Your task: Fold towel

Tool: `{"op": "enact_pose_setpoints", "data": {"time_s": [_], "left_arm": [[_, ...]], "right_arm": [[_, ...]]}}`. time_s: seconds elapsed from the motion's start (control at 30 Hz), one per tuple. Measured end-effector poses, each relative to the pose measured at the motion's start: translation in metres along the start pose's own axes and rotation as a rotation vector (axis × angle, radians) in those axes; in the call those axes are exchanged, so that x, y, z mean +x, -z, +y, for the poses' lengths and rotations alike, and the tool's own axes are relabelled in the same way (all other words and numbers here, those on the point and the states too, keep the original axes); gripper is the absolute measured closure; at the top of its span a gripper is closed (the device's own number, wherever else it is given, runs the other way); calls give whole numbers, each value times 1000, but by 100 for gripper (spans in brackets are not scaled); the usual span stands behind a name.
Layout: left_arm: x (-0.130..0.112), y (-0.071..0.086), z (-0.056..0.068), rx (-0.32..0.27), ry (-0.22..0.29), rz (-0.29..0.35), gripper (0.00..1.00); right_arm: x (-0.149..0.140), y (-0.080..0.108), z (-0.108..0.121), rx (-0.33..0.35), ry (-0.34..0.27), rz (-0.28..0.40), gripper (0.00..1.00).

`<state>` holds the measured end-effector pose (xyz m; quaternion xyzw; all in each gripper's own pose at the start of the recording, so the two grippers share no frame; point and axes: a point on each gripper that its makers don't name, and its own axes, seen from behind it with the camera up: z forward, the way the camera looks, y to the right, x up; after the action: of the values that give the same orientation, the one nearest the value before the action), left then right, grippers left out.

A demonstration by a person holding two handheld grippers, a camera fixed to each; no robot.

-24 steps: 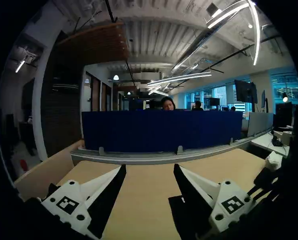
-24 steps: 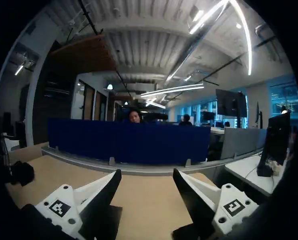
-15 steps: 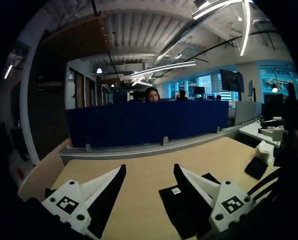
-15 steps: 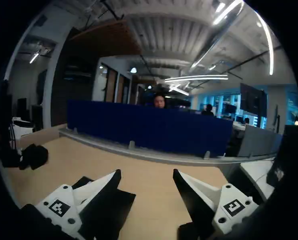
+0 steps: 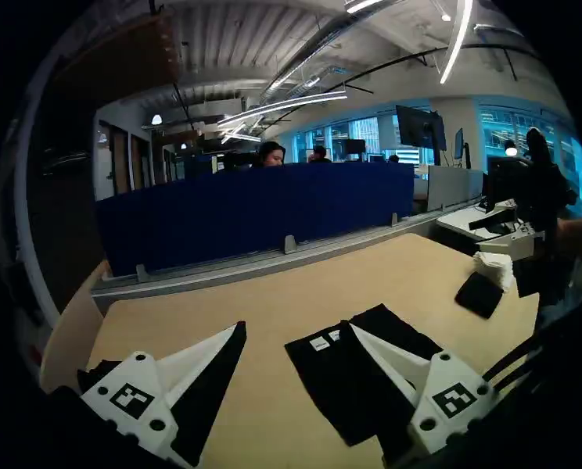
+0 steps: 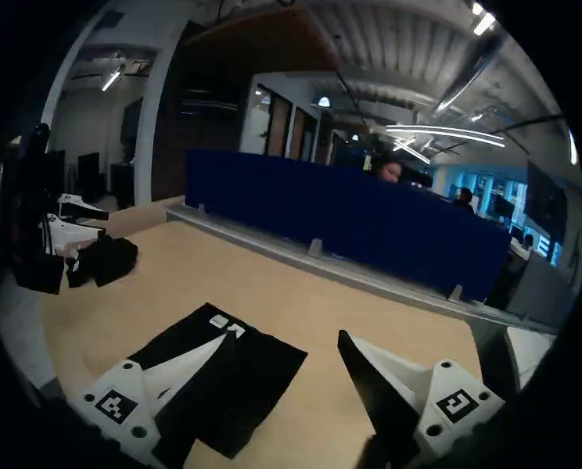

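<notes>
A black towel (image 5: 346, 379) lies flat on the light wooden table (image 5: 291, 289), with small white tags (image 5: 320, 342) at its far edge. In the left gripper view it sits under the right finger of my left gripper (image 5: 291, 324), which is open and holds nothing. In the right gripper view the same towel (image 6: 244, 375) lies under the left finger of my right gripper (image 6: 287, 334), also open and holding nothing. Both grippers hover above the table.
A blue partition (image 5: 252, 211) with a grey rail borders the table's far side, and people sit behind it. A black folded cloth (image 5: 479, 295) and a white cloth (image 5: 493, 270) lie at the right. A dark bundle (image 6: 107, 258) lies at the left edge beside white gear (image 6: 68, 230).
Both views have tilted down toward the table. The black towel, barely visible at first, now shows in full under the inner fingers. Both grippers stayed open.
</notes>
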<state>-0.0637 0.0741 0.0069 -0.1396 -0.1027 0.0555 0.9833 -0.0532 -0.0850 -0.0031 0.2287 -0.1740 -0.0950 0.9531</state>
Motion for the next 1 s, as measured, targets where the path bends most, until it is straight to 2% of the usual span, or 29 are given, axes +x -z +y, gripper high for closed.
{"op": "enact_pose_setpoints", "data": {"time_s": [0.2, 0.5, 0.8, 1.0], "left_arm": [[-18, -9, 5, -9, -10, -34, 12], [-63, -19, 17, -35, -24, -115, 12], [-110, -21, 32, -72, -28, -209, 12], [-134, -22, 41, -107, -41, -269, 12]], "right_arm": [[-21, -7, -10, 25, 8, -38, 0], [-67, -18, -21, 45, 17, -114, 0], [-115, -23, -32, 73, 19, -202, 0], [-145, -22, -44, 103, 45, -264, 0]]}}
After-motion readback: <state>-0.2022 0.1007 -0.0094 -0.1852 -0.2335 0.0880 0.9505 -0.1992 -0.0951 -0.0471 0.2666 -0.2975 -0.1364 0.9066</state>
